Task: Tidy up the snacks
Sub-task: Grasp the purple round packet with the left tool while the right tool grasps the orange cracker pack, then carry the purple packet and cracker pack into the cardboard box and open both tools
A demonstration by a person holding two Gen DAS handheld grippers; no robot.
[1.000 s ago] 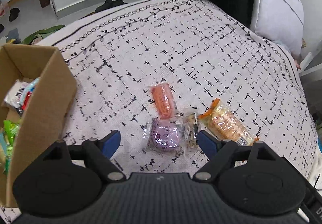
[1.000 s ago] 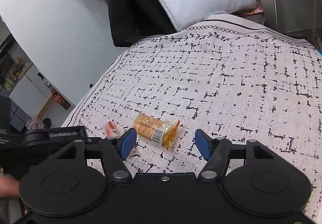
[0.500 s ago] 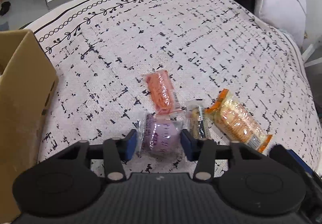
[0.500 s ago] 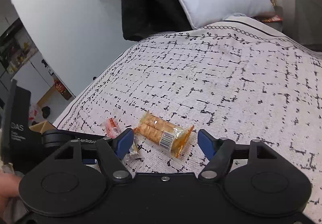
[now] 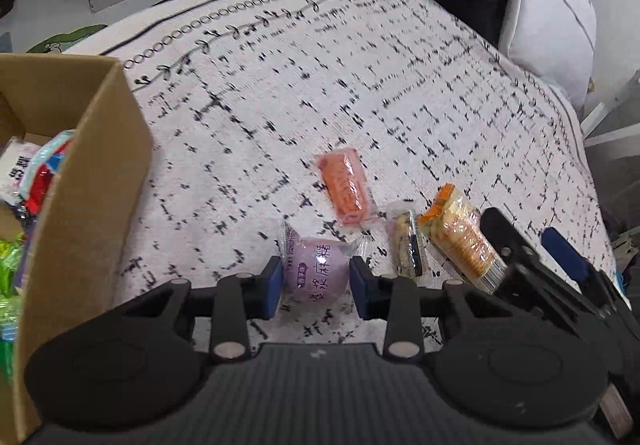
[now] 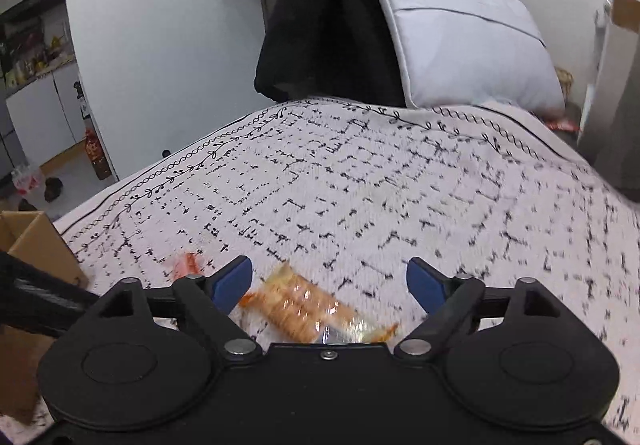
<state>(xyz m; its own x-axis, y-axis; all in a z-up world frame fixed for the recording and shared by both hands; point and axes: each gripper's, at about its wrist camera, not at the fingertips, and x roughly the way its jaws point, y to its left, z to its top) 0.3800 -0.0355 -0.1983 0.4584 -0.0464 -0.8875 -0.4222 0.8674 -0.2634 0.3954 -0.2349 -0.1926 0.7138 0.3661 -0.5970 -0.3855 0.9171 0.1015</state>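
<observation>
Left gripper (image 5: 316, 281): its jaws have just been closing and now press both sides of the purple snack packet (image 5: 318, 271), which lies on the patterned bedspread (image 5: 360, 93); 1 second earlier they stood wide around it. The grasp looks complete, so carrying it to the cardboard box (image 5: 92, 173) is likely next. Right gripper (image 6: 330, 281): its jaws have just been opening and stand wide, empty, over the orange cracker packet (image 6: 304, 309). Only the left view shows the box contents, the red-orange packet (image 5: 346, 185) and the small dark packet (image 5: 408, 245); only the right view shows the pillow (image 6: 464, 49) in full.
</observation>
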